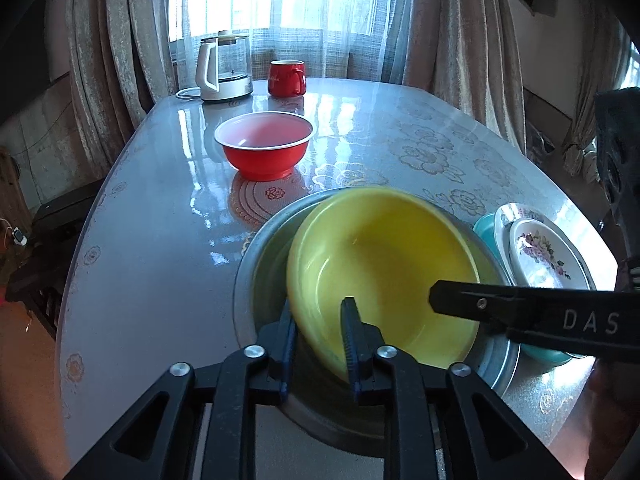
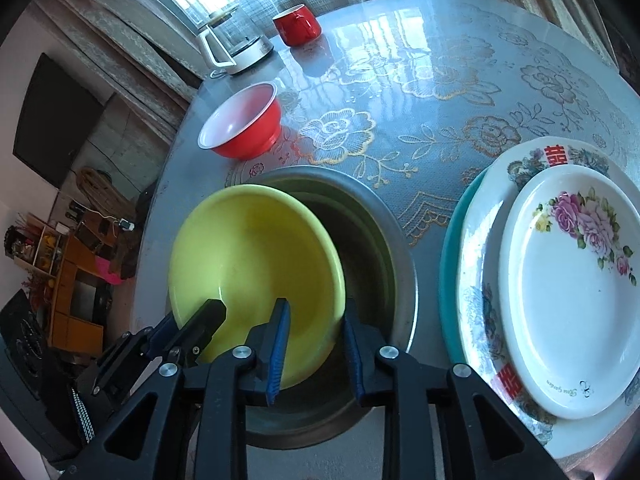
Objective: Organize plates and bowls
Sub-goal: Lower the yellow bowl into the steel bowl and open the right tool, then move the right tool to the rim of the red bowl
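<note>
A yellow bowl (image 1: 384, 264) (image 2: 256, 264) lies tilted inside a larger steel bowl (image 1: 256, 248) (image 2: 400, 248) on the table. My left gripper (image 1: 318, 312) (image 2: 190, 318) straddles the yellow bowl's near-left rim with one finger outside and one inside. The pads stand apart from the wall, so it is open. My right gripper (image 2: 316, 324) (image 1: 452, 304) straddles the opposite rim the same way and is also open. A red bowl (image 1: 264, 146) (image 2: 242, 122) stands alone farther back. To the right, a small floral plate (image 1: 540, 252) (image 2: 568, 288) tops a larger floral plate (image 2: 500, 184) and a teal plate (image 1: 486, 228) (image 2: 450, 264).
A glass kettle (image 1: 226, 68) (image 2: 236, 46) and a red mug (image 1: 286, 78) (image 2: 298, 24) stand at the table's far end by the curtained window. The glossy flowered tabletop (image 1: 160, 240) curves off close on the left. Shelves and furniture lie below on that side.
</note>
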Demonstrator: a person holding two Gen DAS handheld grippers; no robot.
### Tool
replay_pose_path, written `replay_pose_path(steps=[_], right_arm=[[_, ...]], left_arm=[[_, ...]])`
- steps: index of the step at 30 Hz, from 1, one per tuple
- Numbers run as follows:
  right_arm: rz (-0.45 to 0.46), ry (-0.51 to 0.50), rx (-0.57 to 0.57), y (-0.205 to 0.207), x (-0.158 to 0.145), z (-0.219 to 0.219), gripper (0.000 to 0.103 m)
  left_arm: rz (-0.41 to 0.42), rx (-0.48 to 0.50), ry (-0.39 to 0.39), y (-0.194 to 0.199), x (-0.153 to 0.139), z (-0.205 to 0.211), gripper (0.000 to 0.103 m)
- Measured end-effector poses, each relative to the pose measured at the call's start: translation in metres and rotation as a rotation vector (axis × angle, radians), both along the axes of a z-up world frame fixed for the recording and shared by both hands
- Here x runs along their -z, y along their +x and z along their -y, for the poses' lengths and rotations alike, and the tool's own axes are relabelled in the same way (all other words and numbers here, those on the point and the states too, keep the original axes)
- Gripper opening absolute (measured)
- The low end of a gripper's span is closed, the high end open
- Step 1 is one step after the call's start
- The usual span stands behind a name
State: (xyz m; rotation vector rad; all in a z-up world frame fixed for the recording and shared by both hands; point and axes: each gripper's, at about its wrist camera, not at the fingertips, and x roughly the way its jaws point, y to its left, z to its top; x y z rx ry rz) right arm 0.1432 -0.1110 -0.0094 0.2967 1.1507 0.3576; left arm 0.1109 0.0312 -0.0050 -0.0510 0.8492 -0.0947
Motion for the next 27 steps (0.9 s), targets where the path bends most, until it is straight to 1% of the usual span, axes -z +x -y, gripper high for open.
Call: replay_pose_path(steps=[3, 5, 8, 10, 14, 20, 22, 25, 27], right_arm=[[-0.007, -0.004, -0.001, 0.002, 0.001, -0.003, 0.029], [-0.002, -0.018, -0.001, 0.002, 0.0, -0.003, 0.029], [0.038, -0.055, 0.006, 0.002, -0.006, -0.006, 0.032], [0.033, -0.049, 0.013, 0.003, -0.007, -0.005, 0.032], [0.063, -0.059, 0.024, 0.002, -0.012, -0.001, 0.034], [0.077, -0.015, 0.033, 0.001, -0.012, 0.008, 0.034], [0.075, -0.004, 0.028, 0.001, -0.011, 0.009, 0.034], [0.074, 0.016, 0.028, -0.002, -0.01, 0.009, 0.034], [0.076, 0.021, 0.034, -0.004, -0.011, 0.012, 0.034]], left_arm=[[0.001, 0.004, 0.022, 0.002, 0.002, 0.003, 0.025], [-0.004, 0.011, 0.022, 0.005, 0.003, 0.004, 0.025], [-0.004, 0.017, 0.033, 0.007, 0.003, 0.006, 0.024], [-0.013, 0.02, 0.016, 0.008, 0.003, 0.004, 0.025], [-0.008, 0.0, -0.002, 0.01, 0.001, -0.002, 0.025], [0.001, 0.009, -0.003, 0.009, 0.003, -0.002, 0.025], [0.007, 0.015, 0.007, 0.009, 0.003, 0.001, 0.025], [-0.002, 0.032, -0.003, 0.01, 0.003, 0.002, 0.025], [-0.015, 0.024, -0.011, 0.01, 0.001, 0.0, 0.027]])
